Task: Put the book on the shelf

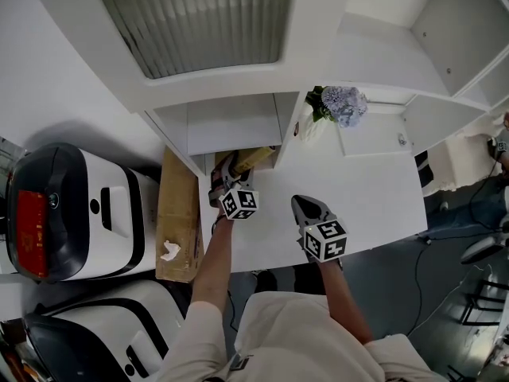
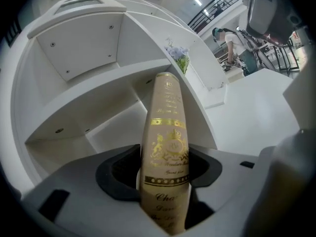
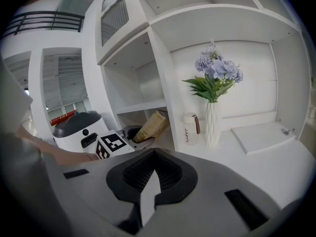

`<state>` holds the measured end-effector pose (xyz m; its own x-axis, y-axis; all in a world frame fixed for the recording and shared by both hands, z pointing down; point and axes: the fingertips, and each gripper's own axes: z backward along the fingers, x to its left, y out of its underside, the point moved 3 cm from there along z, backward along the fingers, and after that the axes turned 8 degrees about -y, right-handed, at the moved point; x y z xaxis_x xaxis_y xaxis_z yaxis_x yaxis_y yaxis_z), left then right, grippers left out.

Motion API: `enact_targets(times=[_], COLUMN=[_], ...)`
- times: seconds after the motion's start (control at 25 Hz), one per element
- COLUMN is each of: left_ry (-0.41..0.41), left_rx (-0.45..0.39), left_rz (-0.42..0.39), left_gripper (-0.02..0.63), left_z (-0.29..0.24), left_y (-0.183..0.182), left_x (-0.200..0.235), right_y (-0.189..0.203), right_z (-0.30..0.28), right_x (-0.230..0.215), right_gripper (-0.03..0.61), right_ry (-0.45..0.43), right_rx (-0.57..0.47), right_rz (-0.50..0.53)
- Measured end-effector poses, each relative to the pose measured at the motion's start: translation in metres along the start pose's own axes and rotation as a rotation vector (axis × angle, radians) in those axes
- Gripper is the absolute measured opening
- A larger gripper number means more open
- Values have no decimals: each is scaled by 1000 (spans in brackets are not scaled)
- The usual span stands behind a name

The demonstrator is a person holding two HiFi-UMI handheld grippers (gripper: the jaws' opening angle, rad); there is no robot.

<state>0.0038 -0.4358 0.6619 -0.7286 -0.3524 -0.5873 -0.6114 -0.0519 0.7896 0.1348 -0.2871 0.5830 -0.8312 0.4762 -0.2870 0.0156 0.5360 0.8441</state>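
Observation:
A cream book [image 2: 165, 147] with gold print stands tilted between the jaws of my left gripper [image 2: 165, 168], spine towards the camera; the pads sit against both covers. Its top end leans into the low open compartment of the white shelf [image 1: 231, 122]. From the head view the book [image 1: 253, 157] pokes out of the left gripper [image 1: 229, 172] at the shelf's mouth. In the right gripper view the book [image 3: 152, 125] slants up to the right beside the compartment's wall. My right gripper [image 1: 307, 206] hovers over the white desk [image 1: 374, 197], jaws together and empty [image 3: 152, 169].
A white vase of lilac flowers [image 3: 213, 122] and a white cup with a brown strap [image 3: 189, 128] stand right of the compartment. A flat white slab [image 3: 259, 135] lies further right. A cardboard box [image 1: 176, 213] and white-and-black machines [image 1: 71, 213] sit left of the desk.

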Motion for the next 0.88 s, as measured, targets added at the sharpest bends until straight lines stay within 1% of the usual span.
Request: enact_targets(times=[0.12, 0.28, 0.36, 0.44, 0.6, 0.76, 0.88], left_ry=[14, -4, -9, -16, -41, -39, -41], left_rx=[-2, -19, -24, -30, -49, -81, -81], left_rz=[-10, 30, 36, 40, 76, 79, 94], left_gripper=[249, 250, 251, 250, 250, 255, 260], left_z=[-8, -21, -30, -39, -56, -71, -77], left_y=[2, 0, 1, 0, -4, 8, 12], left_x=[-2, -4, -2, 1, 3, -3, -3], right_y=[2, 7, 9, 11, 16, 20, 24], right_z=[-2, 3, 2, 0, 2, 2, 3], right_x=[-3, -13, -18, -20, -25, -33, -39], right_gripper=[26, 26, 26, 26, 26, 26, 26], right_ry=[-1, 11, 15, 11, 4, 3, 2], right_rx=[11, 42, 50, 56, 76, 90, 102], right_rz=[1, 14, 11, 10, 13, 17, 14])
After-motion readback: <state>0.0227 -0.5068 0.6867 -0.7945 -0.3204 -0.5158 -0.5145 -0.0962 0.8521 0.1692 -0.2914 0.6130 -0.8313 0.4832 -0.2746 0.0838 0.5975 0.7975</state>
